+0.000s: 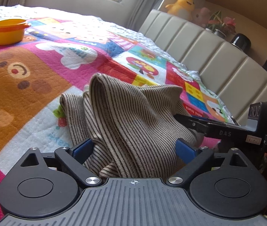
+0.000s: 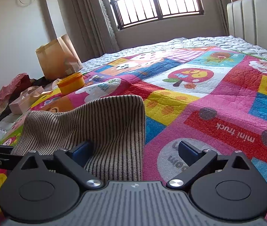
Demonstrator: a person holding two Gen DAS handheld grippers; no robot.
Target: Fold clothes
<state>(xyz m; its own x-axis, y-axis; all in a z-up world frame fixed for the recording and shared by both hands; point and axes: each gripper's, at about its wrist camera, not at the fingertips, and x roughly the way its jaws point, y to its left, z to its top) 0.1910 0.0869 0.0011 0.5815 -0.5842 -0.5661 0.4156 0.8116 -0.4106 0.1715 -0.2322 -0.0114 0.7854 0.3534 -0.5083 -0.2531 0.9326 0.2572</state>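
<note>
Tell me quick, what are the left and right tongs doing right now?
Left tongs: open, striped cloth bunched between the fingers, not pinched.
Right tongs: open, cloth edge between the fingers.

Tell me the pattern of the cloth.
Beige with thin dark stripes; the left wrist view shows it best.

The left gripper (image 1: 134, 148) is a matte black two-finger tool with blue rectangular pads (image 1: 82, 147) at 10 and 2 o'clock, angled black link arms pinned by shiny silver round-head screws, two large round black housings with raised discs at 8 and 4 o'clock, and a grey ribbed plate bearing a small white crosshair mark. The right gripper (image 2: 135, 150) has the same build, its blue pads (image 2: 80, 150) on black links with silver screws. Seen from the left wrist at 3 o'clock, its black side carries pale "DAS" lettering and a small label.
</note>
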